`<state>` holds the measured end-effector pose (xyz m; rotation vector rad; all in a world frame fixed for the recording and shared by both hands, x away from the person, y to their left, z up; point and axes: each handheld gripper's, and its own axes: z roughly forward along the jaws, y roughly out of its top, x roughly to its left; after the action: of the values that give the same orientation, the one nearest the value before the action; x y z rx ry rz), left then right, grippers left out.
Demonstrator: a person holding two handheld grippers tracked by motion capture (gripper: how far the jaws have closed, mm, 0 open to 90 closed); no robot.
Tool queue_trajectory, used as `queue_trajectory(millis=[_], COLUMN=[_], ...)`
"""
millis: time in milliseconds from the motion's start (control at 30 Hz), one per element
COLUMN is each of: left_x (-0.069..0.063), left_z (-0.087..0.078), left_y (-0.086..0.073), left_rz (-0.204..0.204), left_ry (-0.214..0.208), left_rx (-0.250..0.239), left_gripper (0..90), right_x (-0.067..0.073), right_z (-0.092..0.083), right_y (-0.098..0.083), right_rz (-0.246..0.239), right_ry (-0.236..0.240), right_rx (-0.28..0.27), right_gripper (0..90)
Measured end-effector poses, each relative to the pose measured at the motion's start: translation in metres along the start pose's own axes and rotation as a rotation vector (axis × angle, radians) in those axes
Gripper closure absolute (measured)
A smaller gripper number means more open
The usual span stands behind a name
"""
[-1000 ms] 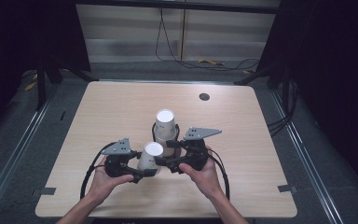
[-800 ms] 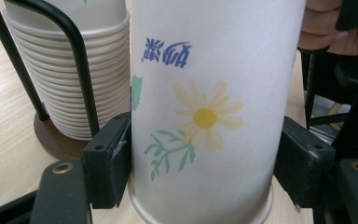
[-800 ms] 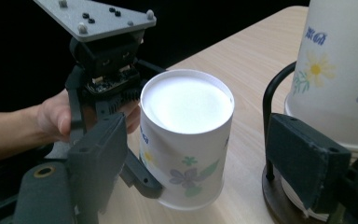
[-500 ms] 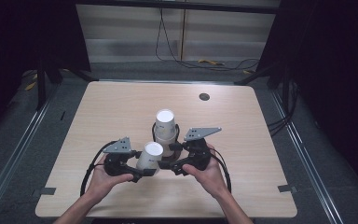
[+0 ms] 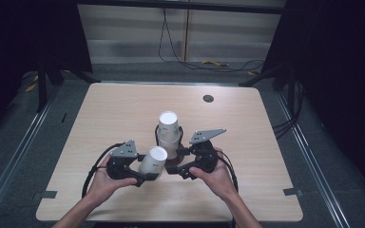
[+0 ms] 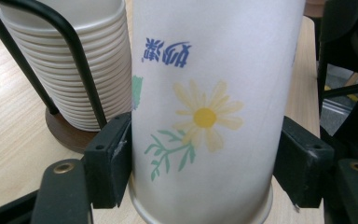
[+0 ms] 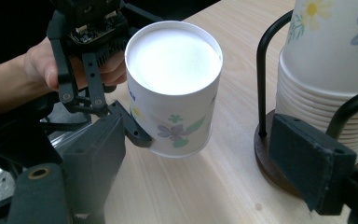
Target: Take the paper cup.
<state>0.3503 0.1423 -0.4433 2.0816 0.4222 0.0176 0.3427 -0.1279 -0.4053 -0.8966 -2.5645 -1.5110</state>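
A stack of upturned flowered paper cups (image 5: 168,129) stands in a black wire holder on a round wooden base (image 5: 173,164) at mid table. My left gripper (image 5: 145,174) is shut on a single upturned cup (image 5: 153,160), held tilted just left of the stack. In the left gripper view both pads press the cup (image 6: 205,112), with the stack (image 6: 70,70) behind at left. My right gripper (image 5: 184,165) sits at the base's right side. Its jaws (image 7: 205,163) stand open and have just been closing, with nothing gripped. Ahead of them are the held cup (image 7: 172,88) and the stack (image 7: 326,70).
The light wooden table (image 5: 104,114) has a small dark round hole (image 5: 208,99) at the back right. Black cables loop from both grippers near the front edge. Dark floor and metal rails surround the table.
The right gripper has shifted slightly beside the holder's base. The left gripper and its cup have kept still.
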Motion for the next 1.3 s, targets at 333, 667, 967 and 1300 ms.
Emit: queue_trajectory(millis=[333, 667, 967, 1300], left_x=[0.001, 0.000, -0.002, 0.000], left_z=[-0.003, 0.000, 0.002, 0.003], left_y=[0.011, 0.017, 0.018, 0.024], left_rz=[0.045, 0.100, 0.137, 0.167], left_ry=[0.017, 0.026, 0.025, 0.028], left_rx=[0.019, 0.069, 0.111, 0.153], left_gripper=[30.1, 30.4, 30.6, 30.7], right_x=[-0.006, -0.010, -0.010, -0.010], right_z=[-0.003, 0.001, 0.000, 0.002], right_y=[-0.001, -0.001, -0.002, -0.002], right_rz=[0.005, 0.016, 0.018, 0.006], right_ry=[0.008, 0.047, 0.022, -0.012], right_rx=[0.062, 0.129, 0.156, 0.189], right_gripper=[24.3, 26.0, 19.0, 15.9])
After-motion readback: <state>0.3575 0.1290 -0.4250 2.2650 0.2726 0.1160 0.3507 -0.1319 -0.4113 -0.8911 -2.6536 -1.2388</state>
